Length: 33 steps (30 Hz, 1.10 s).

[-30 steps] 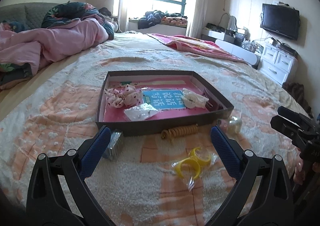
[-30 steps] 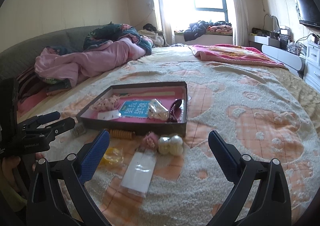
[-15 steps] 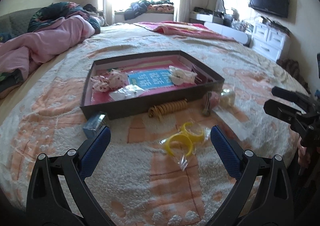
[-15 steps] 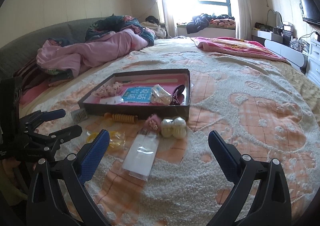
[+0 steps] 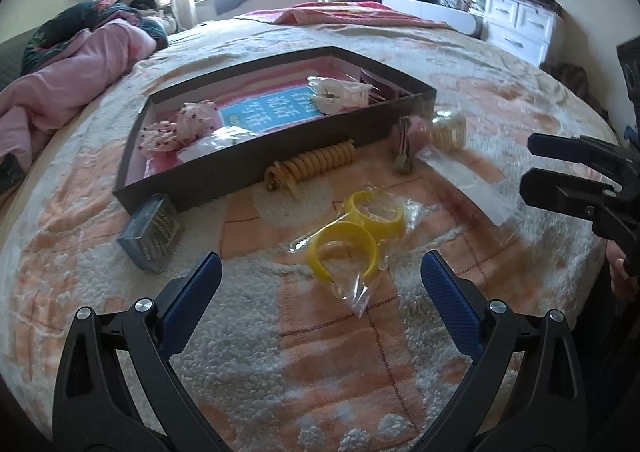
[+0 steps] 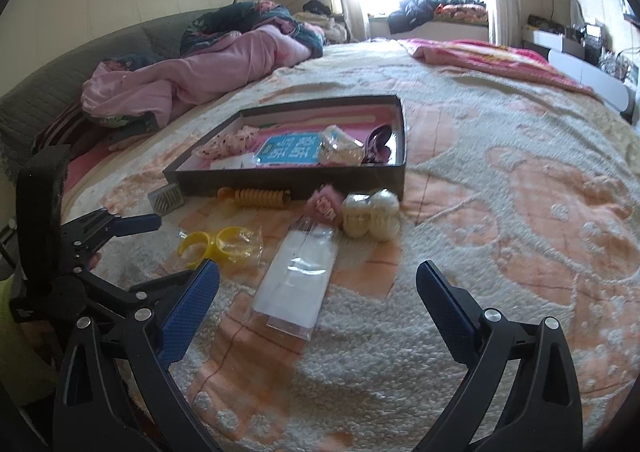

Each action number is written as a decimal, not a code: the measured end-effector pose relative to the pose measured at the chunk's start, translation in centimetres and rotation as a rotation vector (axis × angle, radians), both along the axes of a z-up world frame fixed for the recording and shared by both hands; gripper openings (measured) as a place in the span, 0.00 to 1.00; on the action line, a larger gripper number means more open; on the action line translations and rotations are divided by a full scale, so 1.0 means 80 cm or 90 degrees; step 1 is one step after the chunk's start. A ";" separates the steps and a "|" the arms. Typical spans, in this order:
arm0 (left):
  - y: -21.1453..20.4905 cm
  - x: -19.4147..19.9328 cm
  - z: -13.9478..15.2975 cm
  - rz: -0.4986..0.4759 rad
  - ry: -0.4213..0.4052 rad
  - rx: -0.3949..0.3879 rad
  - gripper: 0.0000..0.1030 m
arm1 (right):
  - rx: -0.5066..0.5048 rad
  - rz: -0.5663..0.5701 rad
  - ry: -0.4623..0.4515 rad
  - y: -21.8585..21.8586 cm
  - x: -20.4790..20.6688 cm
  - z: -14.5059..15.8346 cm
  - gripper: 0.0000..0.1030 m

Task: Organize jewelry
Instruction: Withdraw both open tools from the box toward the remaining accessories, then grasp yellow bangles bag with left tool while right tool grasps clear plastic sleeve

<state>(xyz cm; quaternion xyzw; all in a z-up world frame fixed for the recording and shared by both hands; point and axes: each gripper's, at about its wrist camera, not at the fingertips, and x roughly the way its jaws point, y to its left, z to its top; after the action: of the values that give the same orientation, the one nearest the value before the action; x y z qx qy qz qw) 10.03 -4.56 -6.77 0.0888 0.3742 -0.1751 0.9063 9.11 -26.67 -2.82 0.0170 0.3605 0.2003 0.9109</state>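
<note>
A dark shallow tray [image 5: 280, 158] with pink lining rests on the bed and holds a pink scrunchie [image 5: 180, 128], a blue card and a white clip. In front of it lie an orange spiral hair tie [image 5: 312, 164], a grey comb box [image 5: 152, 228] and yellow bangles in a clear bag [image 5: 352, 236]. My left gripper [image 5: 320, 268] is open just short of the bangles. My right gripper [image 6: 318, 272] is open over a long clear packet [image 6: 298, 288], with pearl-like beads [image 6: 372, 218] and a pink piece [image 6: 326, 208] beyond it.
The tray [image 6: 288, 176] sits mid-bed on a cream and orange blanket [image 6: 520, 212]. A pink duvet [image 6: 208, 64] is heaped at the back left. White drawers [image 5: 524, 20] and a wall television stand to the right. My left gripper [image 6: 172, 248] shows at the right wrist view's left edge.
My left gripper has come forward and lower, so the yellow bangles now lie close between its fingers. My right gripper has edged nearer to the clear packet.
</note>
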 end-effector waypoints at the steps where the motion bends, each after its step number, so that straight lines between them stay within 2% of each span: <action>1: -0.002 0.001 0.000 -0.008 -0.001 0.003 0.88 | 0.002 0.002 0.005 0.001 0.001 -0.001 0.92; 6: -0.019 0.012 -0.002 -0.047 -0.009 0.035 0.83 | 0.008 0.006 0.033 0.002 0.008 -0.009 0.87; 10: -0.026 0.026 -0.011 -0.076 0.017 0.046 0.81 | 0.016 0.009 0.056 0.002 0.016 -0.016 0.85; 14: -0.021 0.038 -0.018 -0.087 0.056 0.016 0.80 | 0.013 0.021 0.071 0.010 0.023 -0.021 0.81; 16: -0.019 0.041 -0.017 -0.087 0.061 0.005 0.70 | 0.009 0.029 0.075 0.016 0.027 -0.022 0.79; 19: -0.020 0.041 -0.016 -0.093 0.061 0.008 0.60 | 0.007 0.045 0.083 0.024 0.033 -0.023 0.73; 21: -0.019 0.041 -0.016 -0.092 0.062 0.012 0.57 | 0.011 0.053 0.093 0.029 0.037 -0.026 0.69; 24: -0.014 0.042 -0.013 -0.084 0.064 0.013 0.45 | 0.012 0.055 0.105 0.032 0.043 -0.029 0.61; 28: -0.007 0.041 -0.010 -0.077 0.067 0.003 0.40 | -0.002 0.050 0.107 0.032 0.046 -0.033 0.50; 33: 0.000 0.039 -0.005 -0.066 0.067 -0.018 0.35 | -0.007 0.046 0.098 0.027 0.041 -0.031 0.46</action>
<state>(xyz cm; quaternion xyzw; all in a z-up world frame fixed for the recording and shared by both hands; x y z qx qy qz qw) 13.19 -4.59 -7.14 0.0860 0.4135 -0.2313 0.8764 12.43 -24.49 -5.33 0.0144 0.4312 0.2293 0.8725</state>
